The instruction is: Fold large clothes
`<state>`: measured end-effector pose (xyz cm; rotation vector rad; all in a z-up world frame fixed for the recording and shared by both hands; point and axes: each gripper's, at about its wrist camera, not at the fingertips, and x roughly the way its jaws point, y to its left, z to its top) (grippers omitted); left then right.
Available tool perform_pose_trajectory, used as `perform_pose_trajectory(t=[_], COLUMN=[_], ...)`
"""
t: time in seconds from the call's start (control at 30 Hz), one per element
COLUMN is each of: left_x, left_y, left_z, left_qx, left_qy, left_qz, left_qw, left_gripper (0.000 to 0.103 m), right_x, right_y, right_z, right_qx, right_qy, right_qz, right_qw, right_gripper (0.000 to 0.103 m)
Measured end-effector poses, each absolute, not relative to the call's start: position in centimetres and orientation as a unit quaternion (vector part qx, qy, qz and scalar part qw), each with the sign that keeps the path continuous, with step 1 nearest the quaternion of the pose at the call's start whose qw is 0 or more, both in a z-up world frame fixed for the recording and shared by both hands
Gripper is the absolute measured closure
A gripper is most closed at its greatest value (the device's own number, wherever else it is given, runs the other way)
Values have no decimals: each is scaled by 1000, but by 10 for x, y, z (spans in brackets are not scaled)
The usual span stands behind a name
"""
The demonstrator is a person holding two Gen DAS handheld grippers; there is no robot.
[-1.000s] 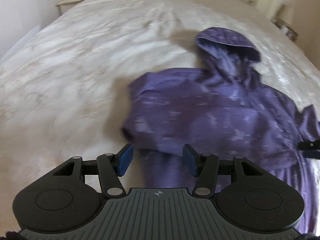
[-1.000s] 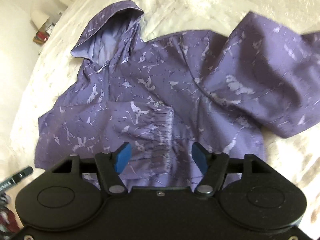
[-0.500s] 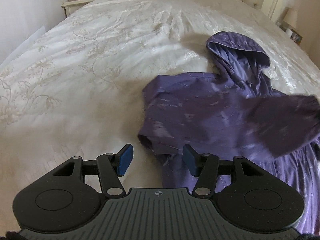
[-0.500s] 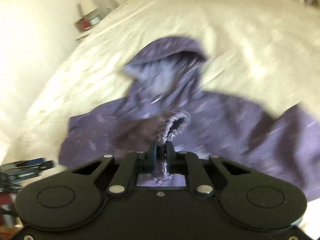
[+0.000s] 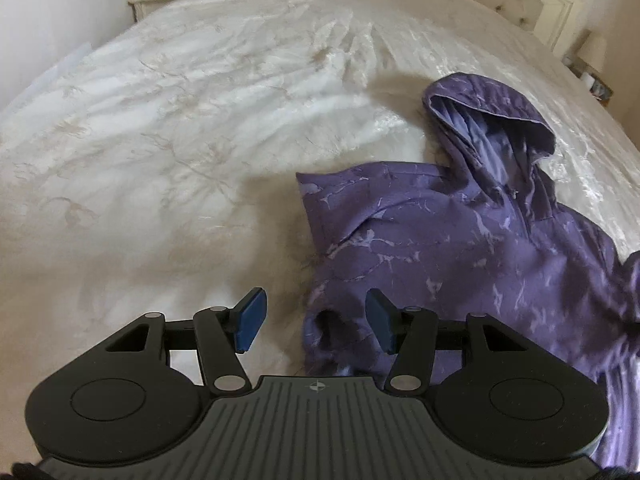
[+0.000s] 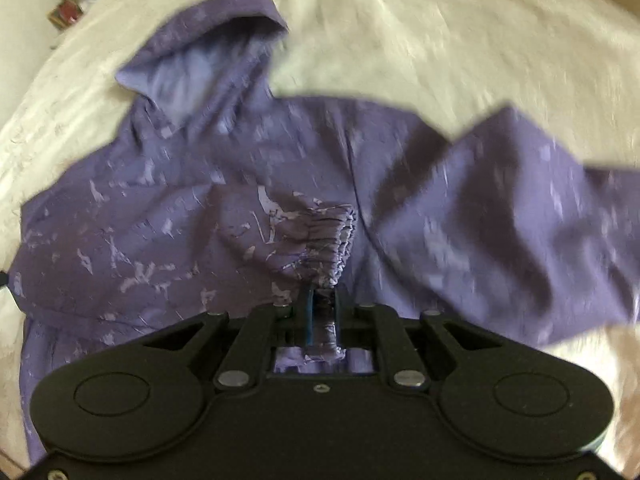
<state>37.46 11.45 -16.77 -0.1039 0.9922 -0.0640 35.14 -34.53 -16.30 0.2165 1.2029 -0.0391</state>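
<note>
The purple hoodie (image 5: 472, 248) lies hood-up toward the bed's (image 5: 200, 120) headboard end. A second ago the right gripper (image 6: 320, 312) was open; now it is clamped on the gathered sleeve cuff (image 6: 332, 240), carrying it across the chest. The left gripper (image 5: 314, 320) remains open, empty, over the hoodie's folded side edge.

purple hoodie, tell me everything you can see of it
The purple hoodie looks like thin woven fabric, marbled with pale lilac streaks. It lies front up on the cream bedspread, hood open with a lighter lining. One sleeve is folded across the chest, and the right hand-held gripper is shut on its gathered elastic cuff. The left hand-held gripper hovers open.
</note>
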Motion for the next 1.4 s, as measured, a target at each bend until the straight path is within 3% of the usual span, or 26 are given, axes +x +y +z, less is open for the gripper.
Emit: perform_pose_trajectory(t=[0.03, 0.13, 0.23, 0.33, 0.6, 0.93, 1.0, 1.03, 1.07, 1.33, 1.37, 1.4], left_x=[378, 379, 370, 361, 347, 339, 340, 340, 339, 321, 319, 317], left_y=[114, 108, 105, 106, 119, 125, 124, 124, 124, 124, 125, 125], left_z=[-171, -185, -194, -194, -193, -199, -200, -200, -201, -216, -214, -211], left_qx=[-52, -40, -25, -29, -89, -121, -125, -127, -128, -126, -122, -114], left_qy=[481, 499, 503, 494, 484, 486, 486, 486, 487, 518, 518, 517], left_qz=[-36, -54, -57, -64, -53, -43, -41, -40, -39, -23, -22, -22], left_qw=[874, 864, 862, 867, 869, 865, 864, 864, 863, 846, 846, 848], left_gripper=[51, 74, 79, 82, 85, 86, 87, 86, 86, 87, 86, 86], right_x=[352, 348, 350, 358, 433, 499, 509, 510, 514, 555, 554, 553], right_y=[-345, -339, -332, -312, -192, -35, -26, -20, -16, -11, -14, -21], right_z=[-166, -160, -136, -109, -95, -140, -151, -154, -157, -178, -175, -170], right_qx=[95, 67, 53, 31, 19, -53, -57, -58, -56, -56, -56, -41], right_qy=[576, 570, 522, 471, 452, 477, 495, 504, 512, 524, 514, 499], right_qz=[-12, -21, -45, -19, 209, 365, 368, 372, 380, 309, 309, 309], right_qw=[812, 819, 850, 881, 867, 798, 785, 778, 769, 791, 798, 808], right_gripper=[82, 75, 50, 45, 45, 46, 55, 92, 96, 98, 88, 85])
